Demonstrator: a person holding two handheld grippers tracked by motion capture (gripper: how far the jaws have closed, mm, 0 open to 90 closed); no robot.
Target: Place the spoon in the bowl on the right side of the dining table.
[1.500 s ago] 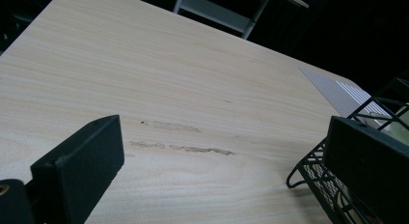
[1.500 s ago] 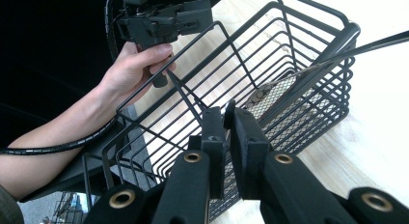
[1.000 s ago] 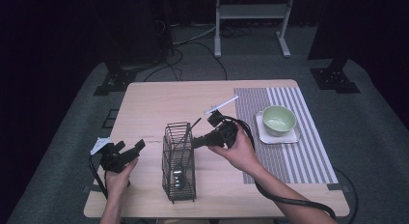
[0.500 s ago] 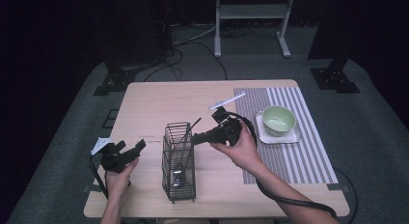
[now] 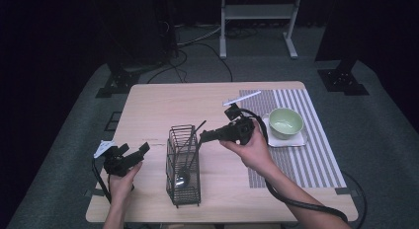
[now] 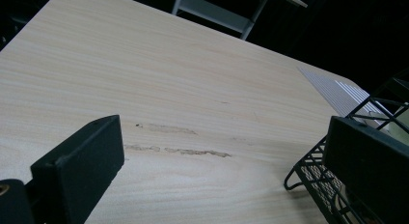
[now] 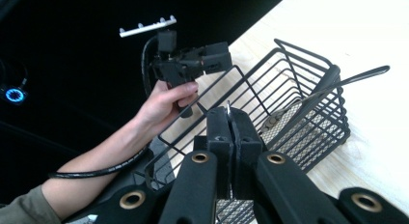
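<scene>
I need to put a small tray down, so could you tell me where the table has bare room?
The far-left stretch of the table, behind the wire basket and left of the striped mat, is bare wood. The mat's near part is free too. It is crowded around the basket, between the left gripper and right gripper, and at the green bowl.

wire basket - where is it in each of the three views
High view: the wire basket stands at lower centre of the table, between the two grippers.
Left gripper view: its corner shows at the lower right edge, behind the right-hand jaw.
Right gripper view: it spans the centre and right, just beyond the closed jaws.
Shared landmark: the pale wood tabletop.
</scene>
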